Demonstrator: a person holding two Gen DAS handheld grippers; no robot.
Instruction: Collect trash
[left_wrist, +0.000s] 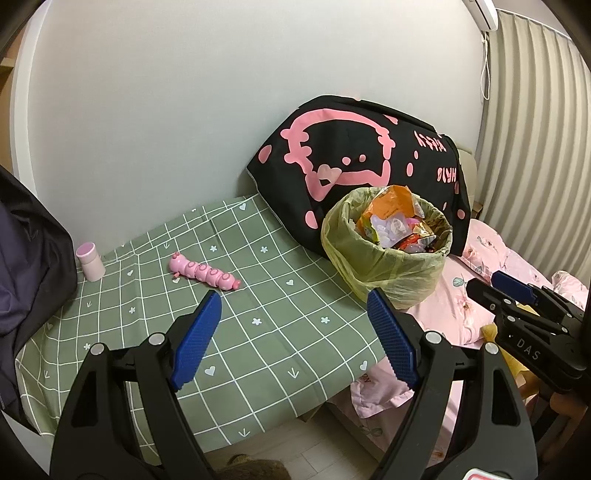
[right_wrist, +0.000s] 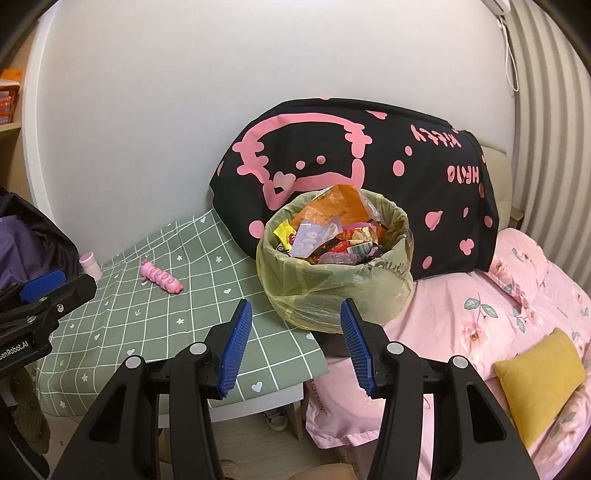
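"HELLO KITTY" on black cushion (right_wrist: 369, 158)

I see a green checked cloth (left_wrist: 280, 332) over what looks like a small table, carrying a pink caterpillar toy (left_wrist: 205, 275), a pink bottle (left_wrist: 90, 263) and the lined trash bin (right_wrist: 334, 291).

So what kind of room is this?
Probably a bedroom. There's a bed with pink flowery bedding, a big black Hello Kitty pillow, and a curtain by the wall.
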